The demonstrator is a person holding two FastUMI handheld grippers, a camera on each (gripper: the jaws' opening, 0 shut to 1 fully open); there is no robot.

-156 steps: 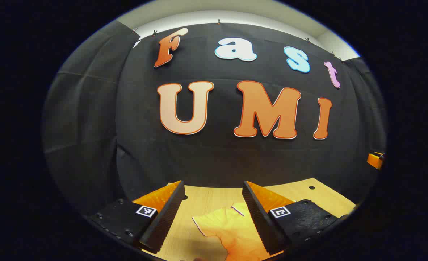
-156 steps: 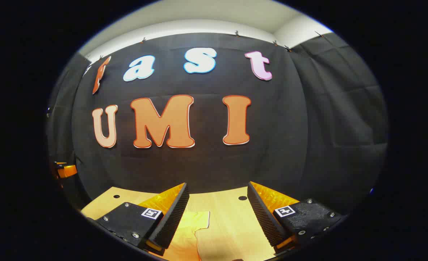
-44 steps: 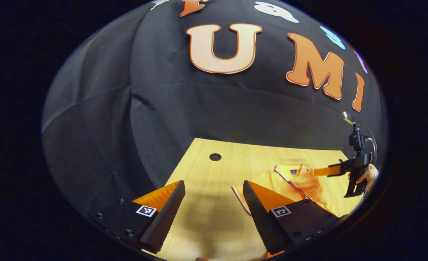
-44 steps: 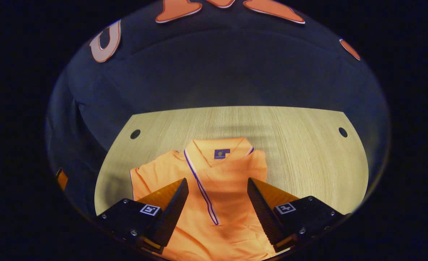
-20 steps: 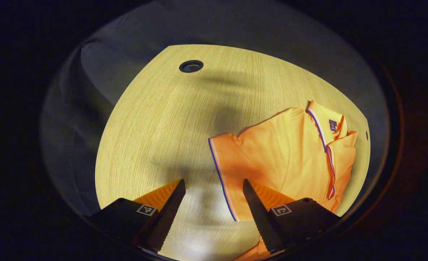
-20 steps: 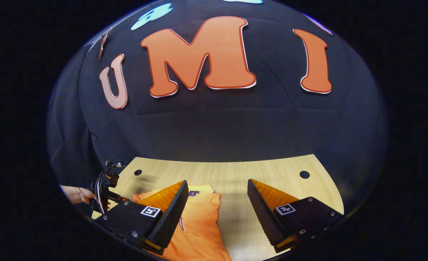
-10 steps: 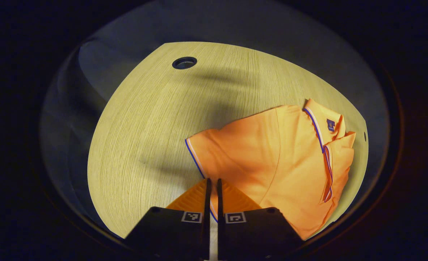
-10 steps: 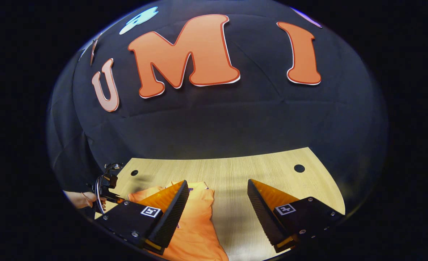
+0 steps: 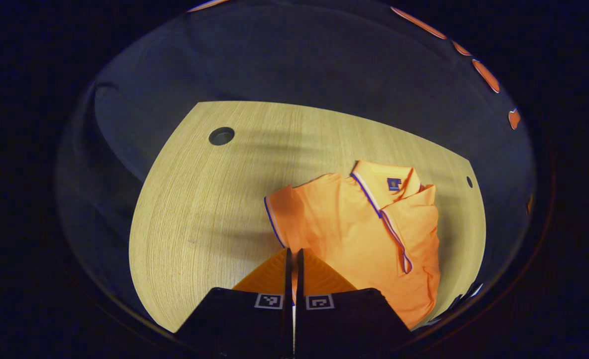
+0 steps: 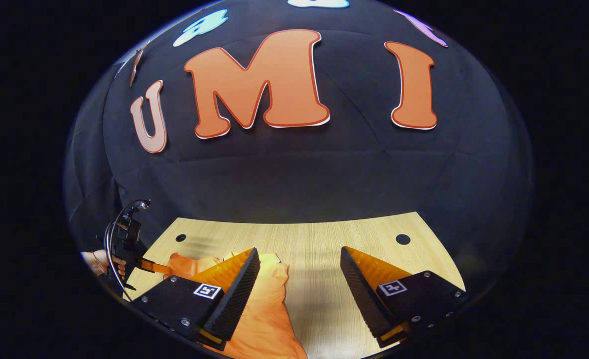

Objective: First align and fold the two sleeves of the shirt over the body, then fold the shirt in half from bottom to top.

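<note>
Left gripper view: I look down on a pale wooden table (image 9: 200,209) with an orange short-sleeved polo shirt with blue-and-white trim (image 9: 369,234) lying right of centre, collar toward the far edge. My left gripper (image 9: 292,259) has its jaws pressed together on the trimmed cuff of the shirt's left sleeve (image 9: 282,219), which lifts off the table in a soft ridge. The sleeve on the right side of the shirt already lies folded over the body.

To do this fold well, I judge I should carry the cuff rightward and low across the chest, lay its edge parallel to the button placket, and release only once the cloth rests flat, so no crease bunches at the shoulder.

Right gripper view: my right gripper (image 10: 299,279) hovers with jaws wide apart and nothing between them, above the table just right of the shirt's (image 10: 269,309) near edge. Far left, a hand (image 10: 100,263) holds the left gripper (image 10: 147,267) touching the cloth. I should keep the right one out of the sleeve's path.
</note>
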